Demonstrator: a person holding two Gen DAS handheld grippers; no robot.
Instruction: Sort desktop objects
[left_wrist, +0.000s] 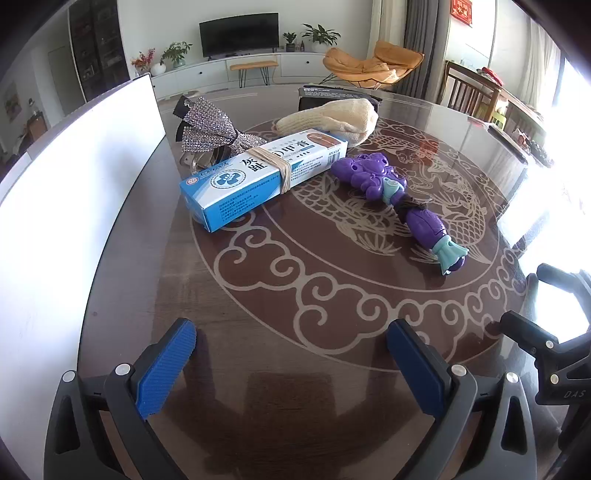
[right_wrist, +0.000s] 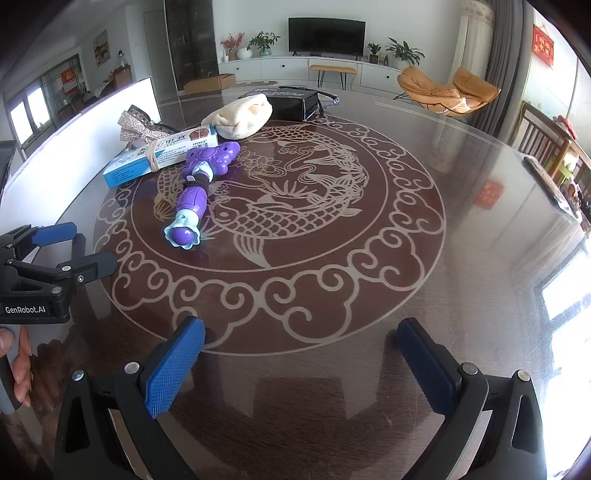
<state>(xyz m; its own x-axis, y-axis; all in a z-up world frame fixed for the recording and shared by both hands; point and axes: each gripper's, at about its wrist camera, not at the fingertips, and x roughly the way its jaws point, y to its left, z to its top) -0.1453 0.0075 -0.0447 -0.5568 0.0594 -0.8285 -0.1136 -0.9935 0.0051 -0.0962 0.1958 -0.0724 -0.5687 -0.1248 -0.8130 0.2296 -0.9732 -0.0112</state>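
Here both tongs, left tongs (left_wrist: 291, 363) and right tongs (right_wrist: 301, 363), gape released at lower frame over the tabletop (right_wrist: 424, 277); purple toy (right_wrist: 199, 192) lies upper left.

- The surface (right_wrist: 424, 258) looks like dark wood under a glossy, glass-like coat that mirrors the window light, with a pale matt fish pattern.
- The box (left_wrist: 258, 181) is smooth printed cardboard, bound with a rubber band.
- The toy (left_wrist: 391, 192) at 1 o'clock is shiny purple and pale blue plastic.
- The bow (left_wrist: 214, 129) at 11 o'clock glitters with rhinestones.
- The mitt (left_wrist: 332, 120) is rough, cream knitted cloth.
- The fingers (left_wrist: 166, 369) carry ribbed blue rubbery pads on matt black plastic with metal screws.
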